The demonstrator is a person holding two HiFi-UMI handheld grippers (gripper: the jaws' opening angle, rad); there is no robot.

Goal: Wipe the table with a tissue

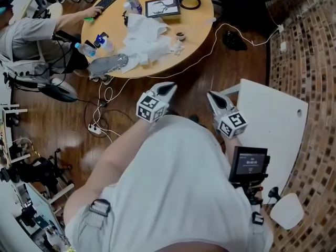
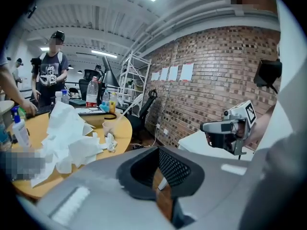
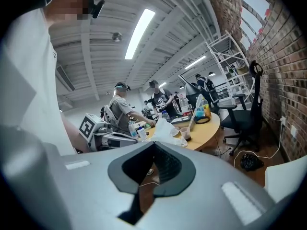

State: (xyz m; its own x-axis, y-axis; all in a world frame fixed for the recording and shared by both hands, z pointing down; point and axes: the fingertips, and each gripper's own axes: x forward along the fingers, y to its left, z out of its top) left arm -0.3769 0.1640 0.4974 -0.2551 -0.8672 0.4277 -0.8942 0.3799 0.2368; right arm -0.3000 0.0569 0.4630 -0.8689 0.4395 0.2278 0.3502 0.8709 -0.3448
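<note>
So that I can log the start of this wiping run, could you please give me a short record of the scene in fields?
Table: round, wooden, cluttered
Tissues: crumpled white heap on the table, no claw touching it
Left claw: shut, empty, held short of the table
Right claw: shut, empty, held short of the table
Nearby: small cup right of the tissues; seated person at the table's left

I can read no words or numbers. My small black screen [image 1: 250, 162] shows blurred digits; my left gripper [image 1: 170, 86] and right gripper [image 1: 211, 95] bear only black-and-white square markers.
</note>
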